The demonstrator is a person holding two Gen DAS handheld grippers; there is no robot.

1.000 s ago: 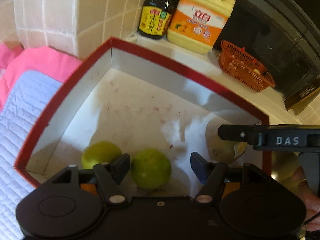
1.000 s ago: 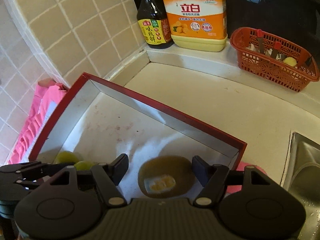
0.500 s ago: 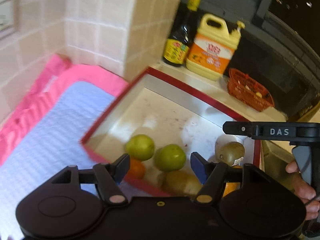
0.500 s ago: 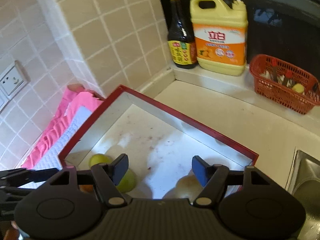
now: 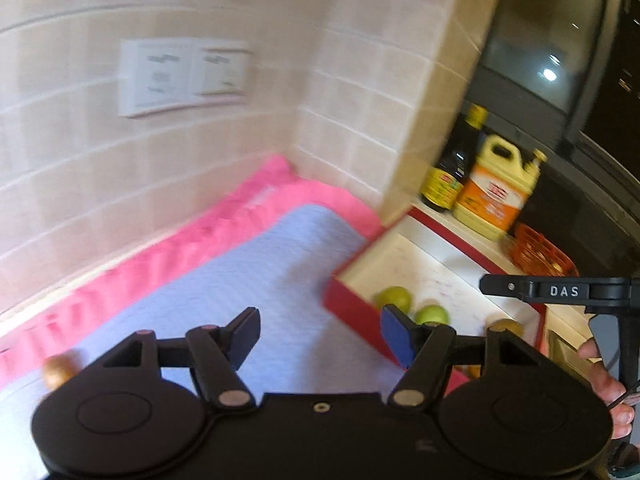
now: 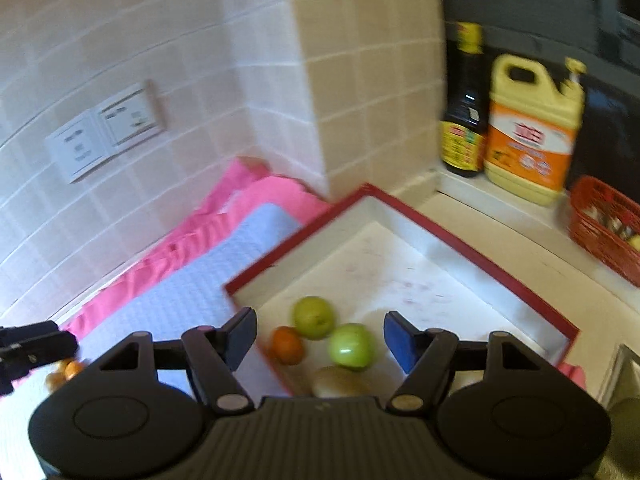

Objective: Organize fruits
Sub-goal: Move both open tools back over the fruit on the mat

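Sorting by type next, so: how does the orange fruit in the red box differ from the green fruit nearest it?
The orange fruit is orange and looks smaller; the green fruit is yellow-green and bigger. The orange fruit sits by the near-left wall of the red box; the green fruit lies further in. Both are round, lie inside the box, and neither is gripped.

Beige tiled wall (image 6: 352,80), white sockets (image 5: 184,76), dark window (image 5: 552,32)

My left gripper (image 5: 318,334): matt black plastic, blue pads (image 5: 394,336) smooth. Quilted pale cloth mat (image 5: 256,280) under it, pink fabric border (image 5: 224,224) rumpled. Red box (image 6: 472,252) looks like card, white matt lining, stained. Green fruits (image 6: 351,345) smooth, slightly glossy. Wall tiles (image 6: 192,40) glazed. Orange basket (image 6: 600,228) plastic mesh
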